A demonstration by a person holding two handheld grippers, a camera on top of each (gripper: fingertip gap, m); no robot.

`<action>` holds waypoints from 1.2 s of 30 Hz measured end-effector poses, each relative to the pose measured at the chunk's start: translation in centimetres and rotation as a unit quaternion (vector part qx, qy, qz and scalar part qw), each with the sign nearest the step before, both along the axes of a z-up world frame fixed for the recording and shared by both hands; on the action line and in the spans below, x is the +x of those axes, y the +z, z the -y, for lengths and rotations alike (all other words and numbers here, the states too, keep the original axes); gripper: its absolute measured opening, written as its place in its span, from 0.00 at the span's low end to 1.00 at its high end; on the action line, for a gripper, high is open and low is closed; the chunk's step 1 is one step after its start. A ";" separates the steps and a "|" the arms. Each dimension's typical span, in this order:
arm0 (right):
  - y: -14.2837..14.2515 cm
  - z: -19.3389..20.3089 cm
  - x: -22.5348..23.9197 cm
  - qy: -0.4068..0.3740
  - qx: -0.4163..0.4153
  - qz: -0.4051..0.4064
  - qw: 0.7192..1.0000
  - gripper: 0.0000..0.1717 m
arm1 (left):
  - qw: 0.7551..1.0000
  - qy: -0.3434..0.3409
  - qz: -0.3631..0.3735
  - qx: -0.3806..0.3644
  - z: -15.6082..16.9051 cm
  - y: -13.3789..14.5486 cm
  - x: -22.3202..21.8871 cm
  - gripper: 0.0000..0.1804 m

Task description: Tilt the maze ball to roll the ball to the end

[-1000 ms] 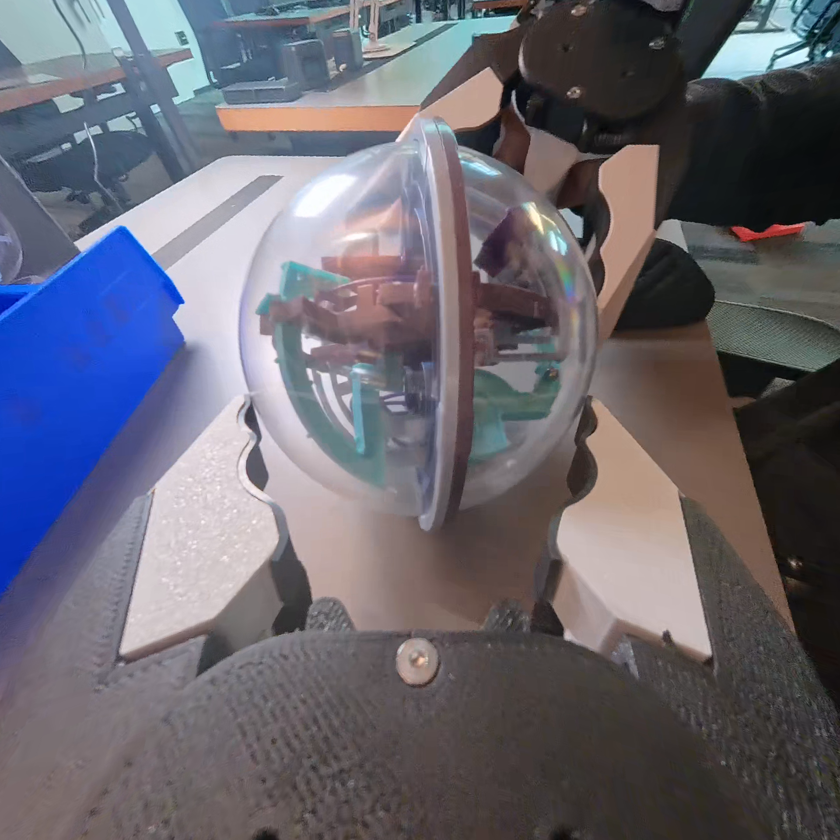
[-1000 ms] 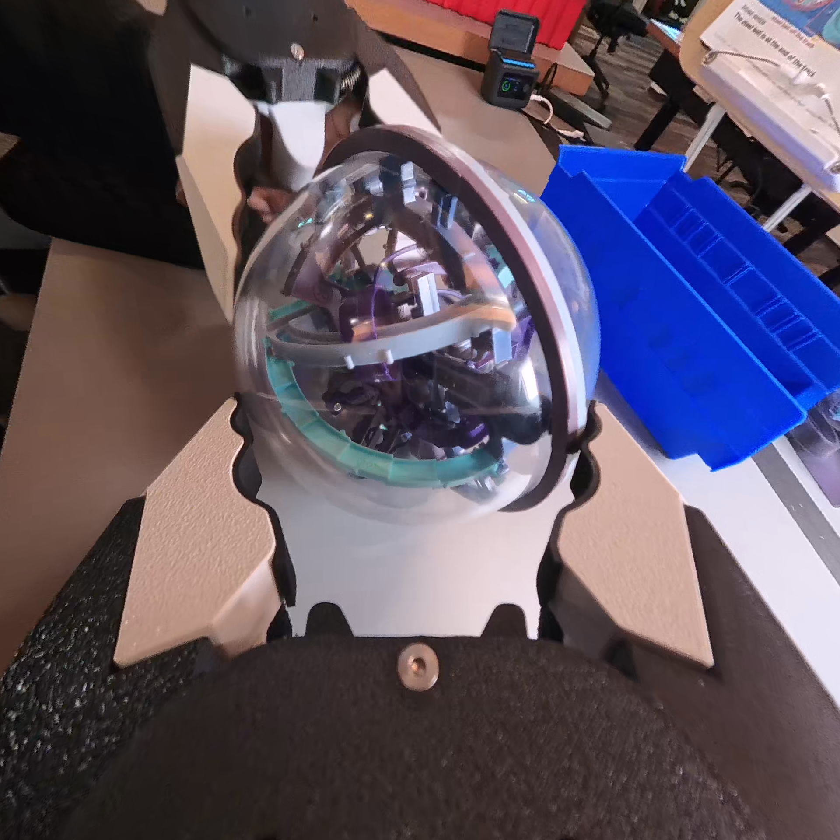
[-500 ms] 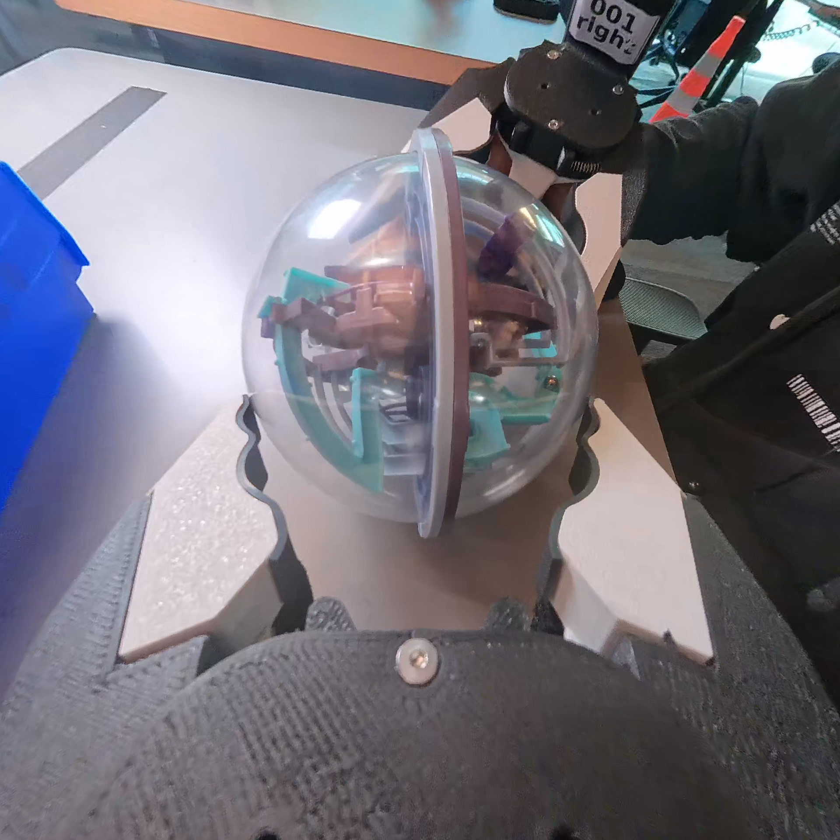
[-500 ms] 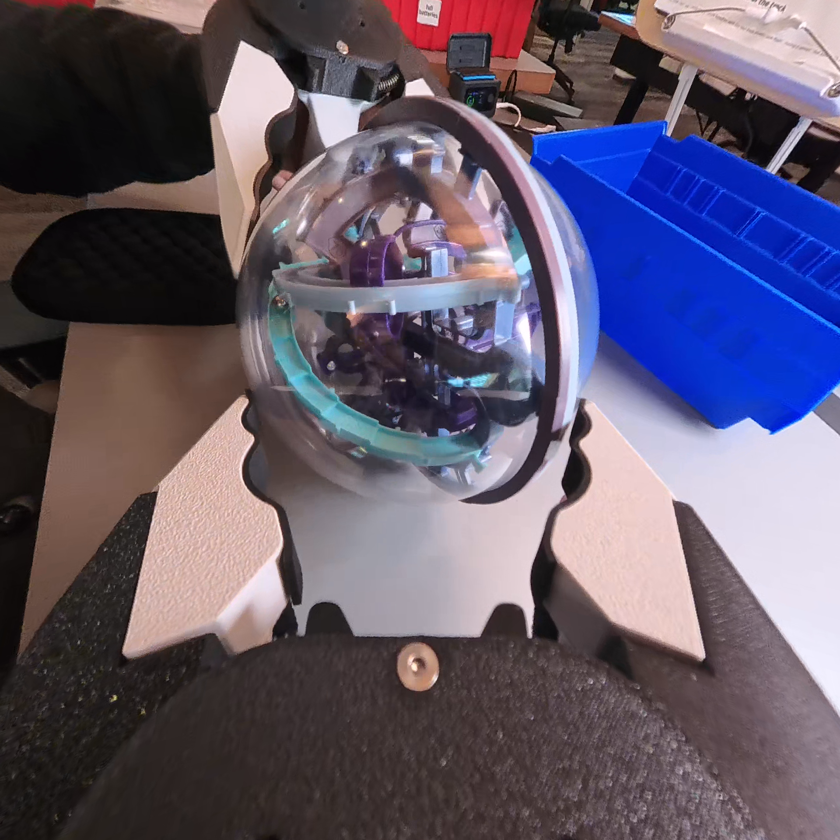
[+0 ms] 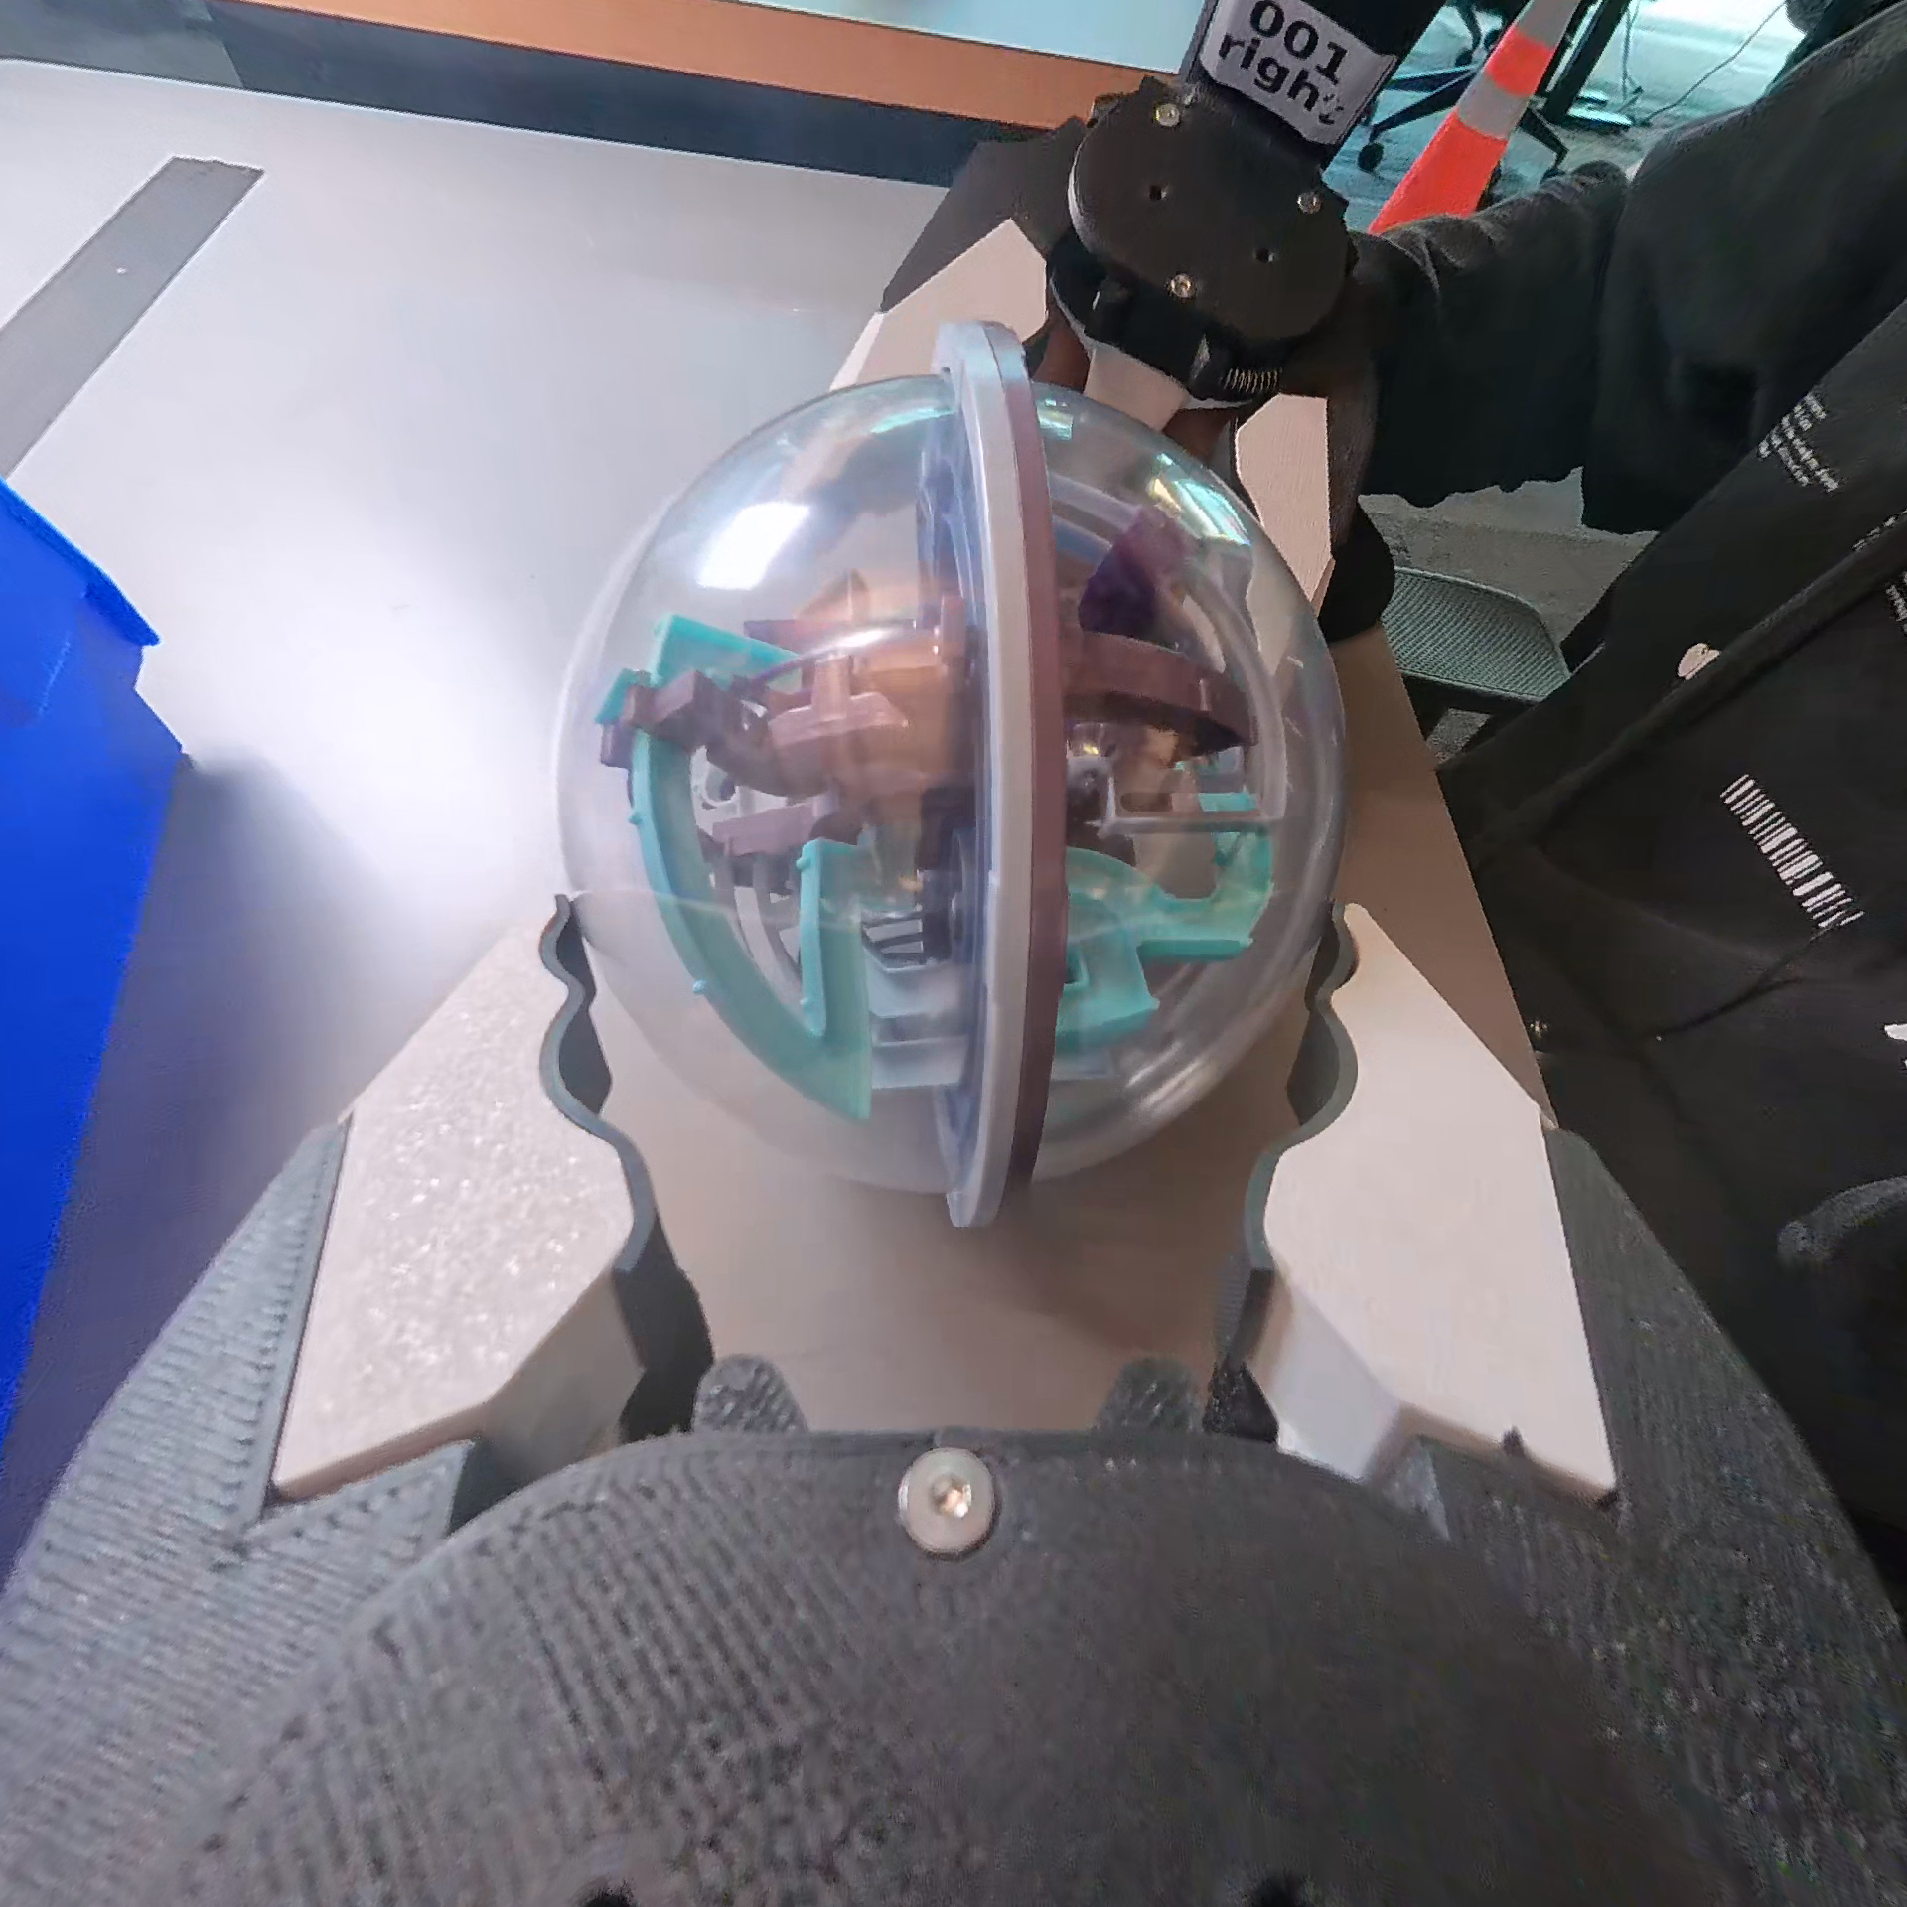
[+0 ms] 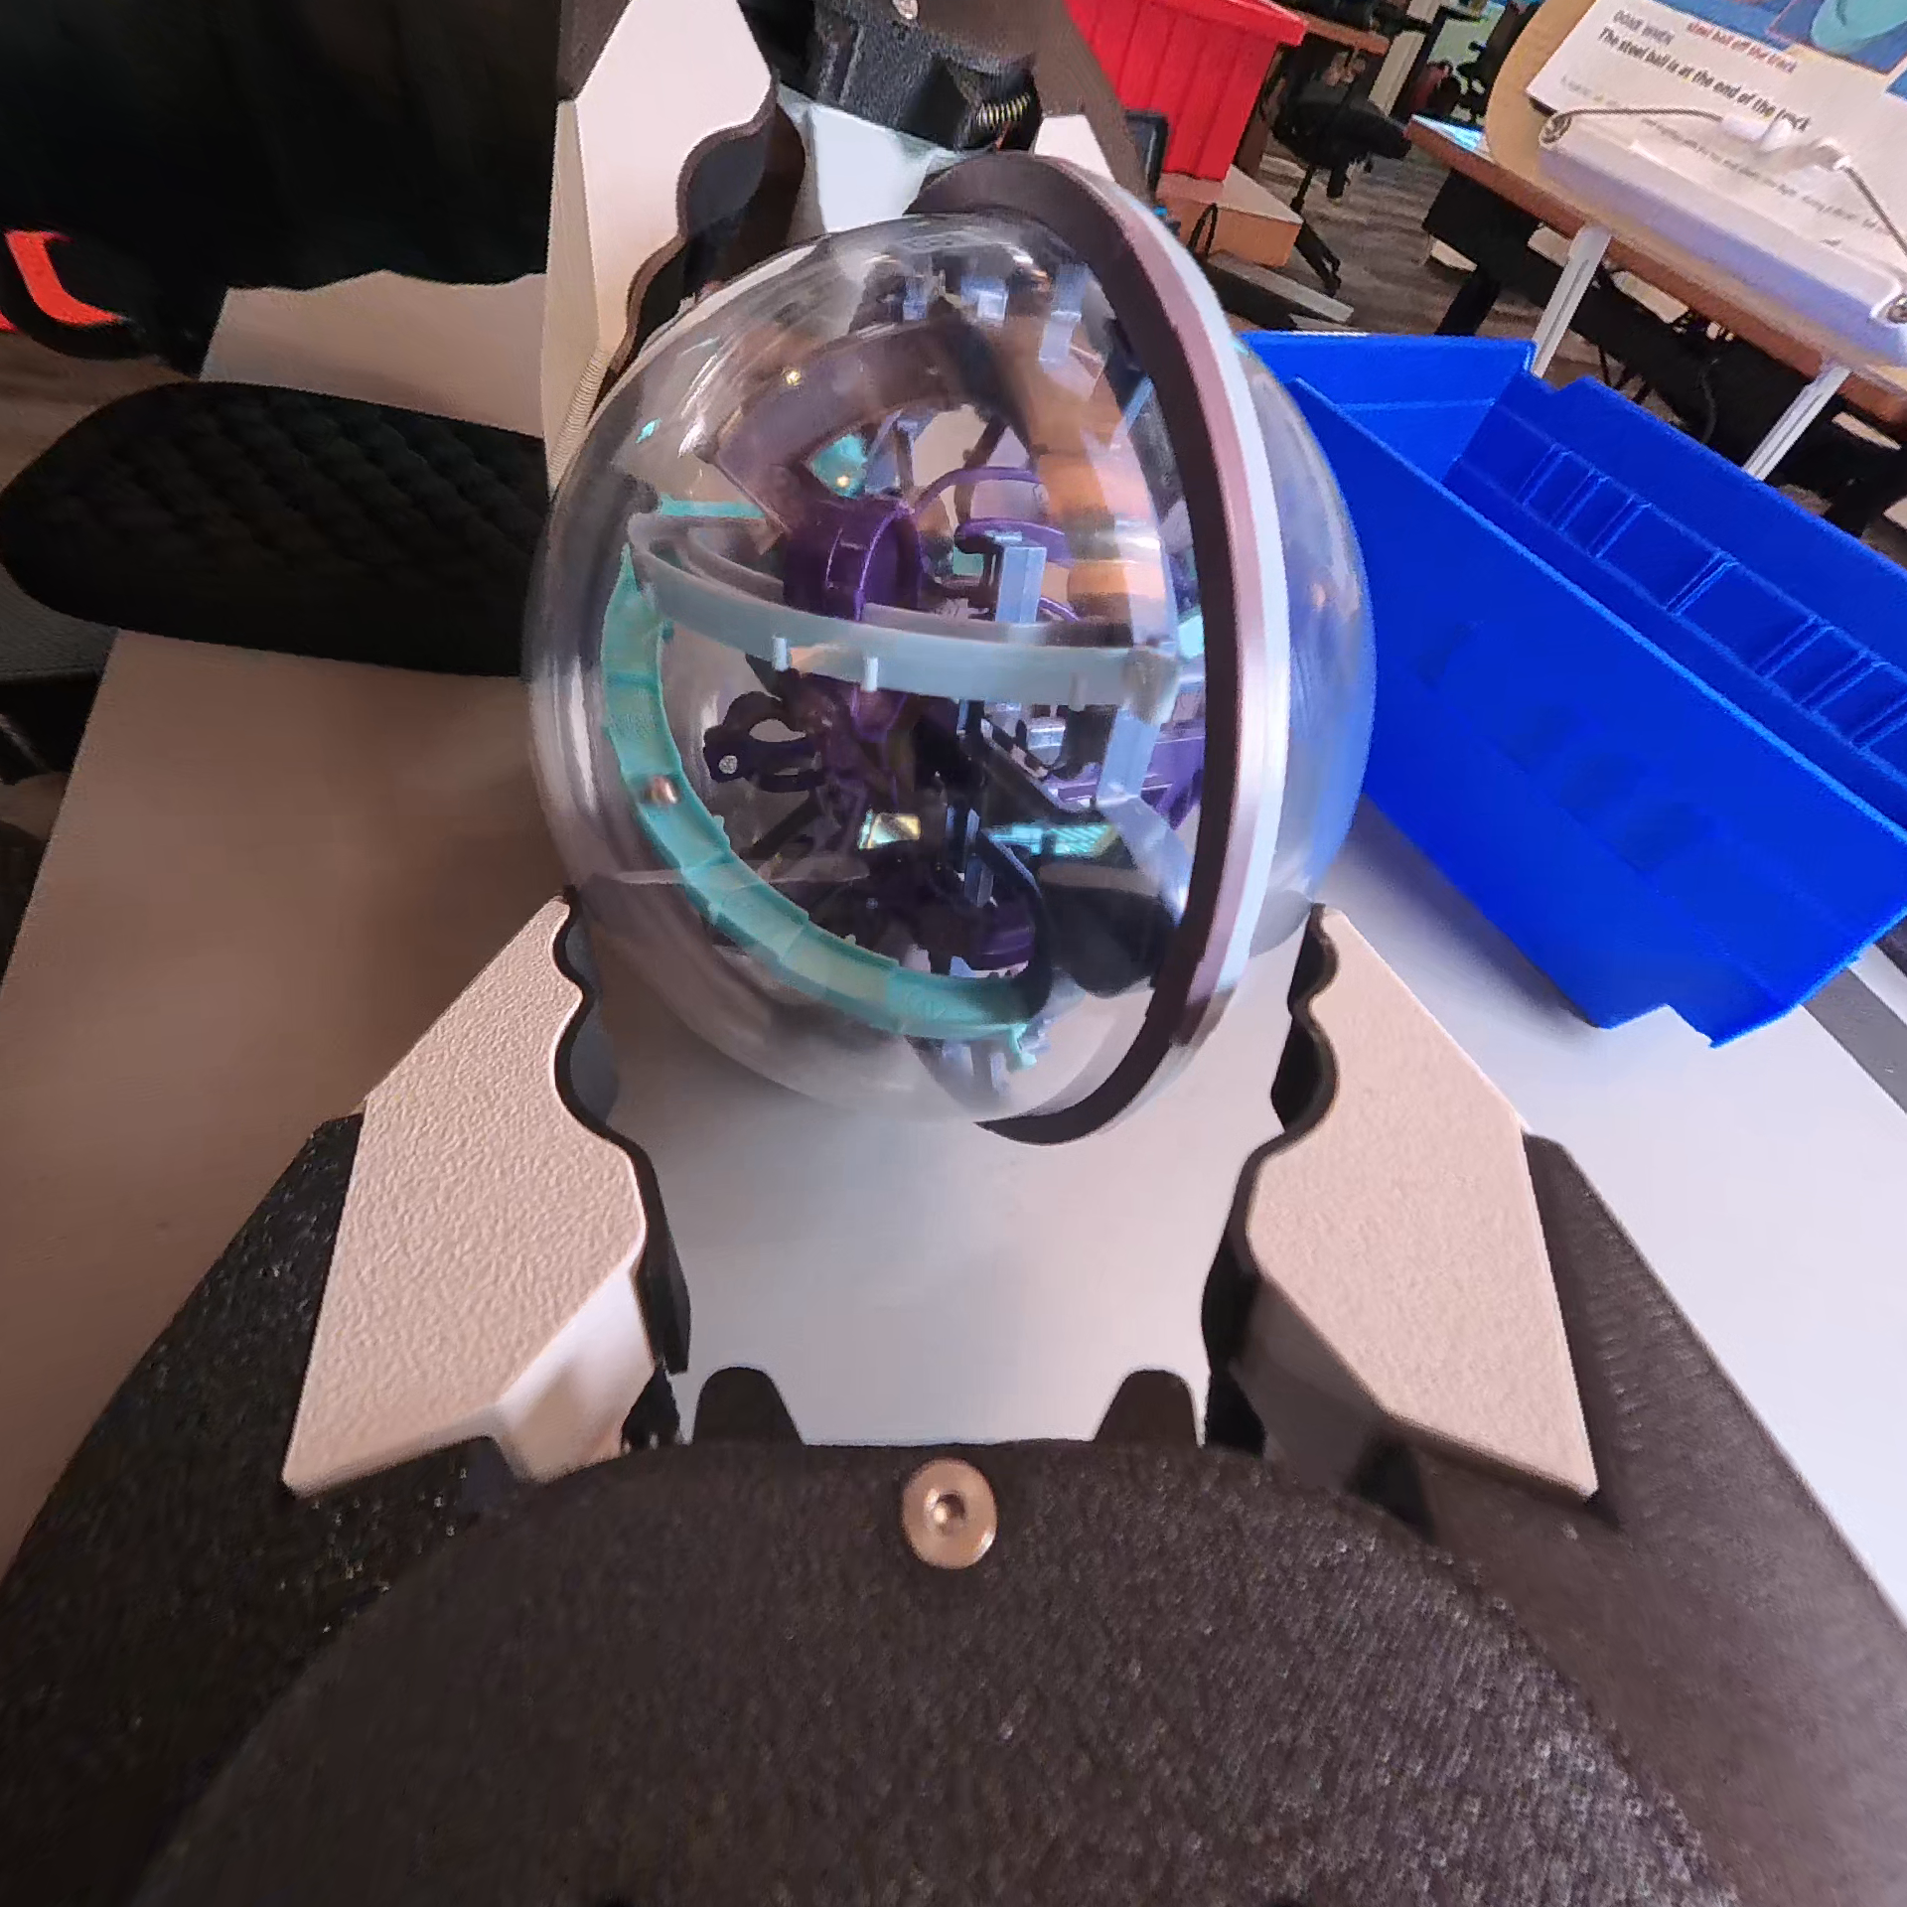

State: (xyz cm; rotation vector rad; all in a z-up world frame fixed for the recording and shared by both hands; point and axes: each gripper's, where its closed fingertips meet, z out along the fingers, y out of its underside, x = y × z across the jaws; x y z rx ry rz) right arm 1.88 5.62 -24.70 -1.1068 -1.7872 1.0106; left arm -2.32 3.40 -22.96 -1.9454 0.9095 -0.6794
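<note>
Between the two wide-spread fingers of the left gripper (image 5: 949, 908), in the left wrist view, sits the maze ball (image 5: 949, 784), a clear plastic sphere with teal, brown and purple tracks inside. Its grey and brown rim runs nearly upright down the middle of the sphere. Both wavy fingertips (image 5: 568, 980) touch the ball's sides low down, so this gripper is clamped on it, held above a pale table (image 5: 413, 361). Beyond the ball, the right gripper (image 5: 1202, 237) reaches in from the far side, carried by a person's dark sleeve (image 5: 1548, 341). A blue bin (image 5: 62, 826) stands at the left edge, and an orange cone (image 5: 1465, 124) shows far off.

Seen from the right wrist view, the same maze ball (image 6: 929, 671) fills the space between the right gripper (image 6: 944, 908) fingers, which are also spread wide and touch the sphere on either side near its lower half. Here the rim leans, its top tipped left and its bottom toward the lower right. A small metallic ball (image 6: 657, 793) rests on the teal ring track at the left inside. The left gripper (image 6: 826, 134) grips from behind the sphere. A blue bin (image 6: 1651, 722) lies to the right on the table (image 6: 258, 877).
</note>
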 end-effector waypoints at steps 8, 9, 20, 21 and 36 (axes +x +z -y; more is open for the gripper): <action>0.0 0.2 0.2 -0.013 -0.042 0.004 0.999 0.75 | 0.999 -0.013 0.034 -0.029 -0.2 0.1 0.1 0.75; 0.0 0.2 0.2 -0.015 -0.050 0.006 0.999 0.75 | 0.998 -0.014 0.040 -0.035 -0.2 0.1 0.1 0.75; -1.1 -1.2 0.3 -0.050 -0.218 0.064 0.973 0.74 | 0.980 0.092 0.176 -0.032 -2.4 1.7 -1.2 0.71; -1.2 -1.5 0.3 -0.055 -0.240 0.068 0.967 0.74 | 0.976 0.110 0.188 -0.010 -2.4 2.1 -1.5 0.72; -1.6 -0.7 1.3 -0.006 -0.221 0.089 0.971 0.74 | 0.979 0.111 0.167 -0.035 -3.9 0.0 -0.4 0.83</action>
